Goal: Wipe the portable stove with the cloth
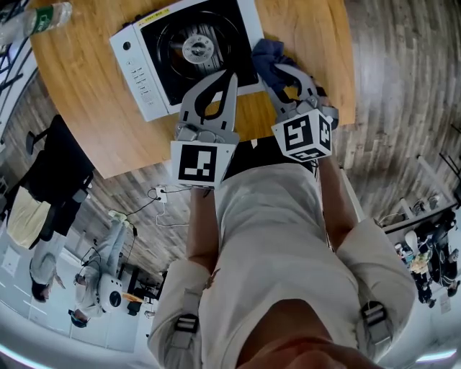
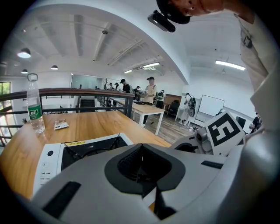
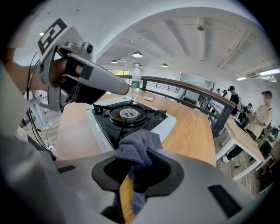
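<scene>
The portable stove (image 1: 194, 47) is white with a black top and a round burner, and it sits on the wooden table (image 1: 86, 108). My right gripper (image 1: 275, 72) is shut on a dark blue cloth (image 1: 265, 56), which hangs by the stove's near right corner. In the right gripper view the cloth (image 3: 138, 146) bunches out between the jaws of the right gripper (image 3: 133, 175), just short of the stove (image 3: 127, 116). My left gripper (image 1: 229, 78) is shut and holds nothing. It hovers over the stove's front edge, and the stove (image 2: 83, 151) lies just beyond its jaws.
A plastic water bottle (image 1: 36, 18) stands at the table's far left corner, with a small packet (image 2: 60, 125) near it. A railing (image 3: 188, 94) runs behind the table. People stand by other tables (image 2: 144, 109) further off. The table's near edge lies right below both grippers.
</scene>
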